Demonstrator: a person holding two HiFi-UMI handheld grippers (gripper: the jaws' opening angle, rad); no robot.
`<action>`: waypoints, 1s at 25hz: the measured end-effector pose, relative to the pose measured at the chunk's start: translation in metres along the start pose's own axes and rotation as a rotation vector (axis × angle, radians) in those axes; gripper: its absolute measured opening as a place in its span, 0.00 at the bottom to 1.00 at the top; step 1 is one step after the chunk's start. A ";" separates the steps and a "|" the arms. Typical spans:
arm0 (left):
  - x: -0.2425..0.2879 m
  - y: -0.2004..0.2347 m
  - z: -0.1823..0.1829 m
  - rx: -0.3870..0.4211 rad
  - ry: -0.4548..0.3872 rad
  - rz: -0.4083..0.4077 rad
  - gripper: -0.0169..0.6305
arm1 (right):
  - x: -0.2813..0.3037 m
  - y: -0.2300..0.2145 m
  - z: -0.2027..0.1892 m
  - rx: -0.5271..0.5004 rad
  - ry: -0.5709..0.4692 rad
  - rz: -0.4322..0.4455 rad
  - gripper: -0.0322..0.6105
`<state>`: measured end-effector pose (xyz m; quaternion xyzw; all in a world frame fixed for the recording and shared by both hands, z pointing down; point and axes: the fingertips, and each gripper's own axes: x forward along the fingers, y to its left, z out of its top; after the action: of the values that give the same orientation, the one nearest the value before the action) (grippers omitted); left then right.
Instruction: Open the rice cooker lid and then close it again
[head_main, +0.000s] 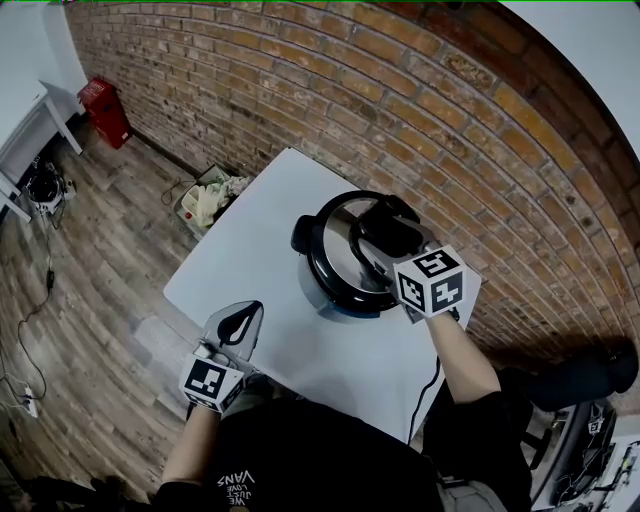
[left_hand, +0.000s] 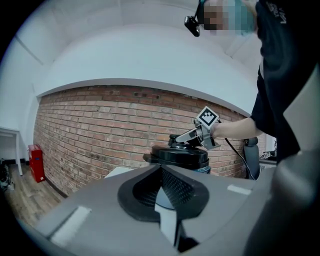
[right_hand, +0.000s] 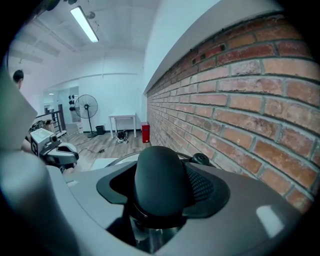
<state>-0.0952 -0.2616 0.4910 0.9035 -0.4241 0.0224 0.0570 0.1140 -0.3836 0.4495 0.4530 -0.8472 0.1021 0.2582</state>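
I have the right gripper (head_main: 384, 231) on the rice cooker (head_main: 338, 268), which stands on the white table (head_main: 250, 240) close to the brick wall (head_main: 300, 90). Its jaws are about halfway apart and press on the round black knob (right_hand: 159, 176) at the top of the lid (head_main: 335, 240). The right gripper view shows that knob filling the gap between the pads. I come at it from above and tilted down, because the knob is the only part of the lid that gives me a good hold.

The lid lies flat on the pot, so I judge it closed; from this alone I cannot tell whether the lift is yet to come or the lid is already back down.

The left gripper (head_main: 240, 320) is closed with nothing in it. I hold it level over the table's near edge, well apart from the cooker, where it won't get in the way of the lid.
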 end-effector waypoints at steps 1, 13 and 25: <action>0.001 0.000 0.000 -0.002 0.003 -0.006 0.03 | 0.000 0.000 -0.001 0.000 0.003 0.012 0.51; 0.000 -0.001 -0.004 -0.014 0.055 -0.014 0.03 | 0.002 0.003 -0.002 -0.167 -0.001 0.296 0.49; -0.005 0.007 0.002 0.011 0.010 0.002 0.03 | 0.003 0.002 0.005 -0.208 -0.063 0.306 0.49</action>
<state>-0.1038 -0.2621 0.4889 0.9034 -0.4244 0.0294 0.0545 0.1097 -0.3867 0.4464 0.2925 -0.9198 0.0377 0.2587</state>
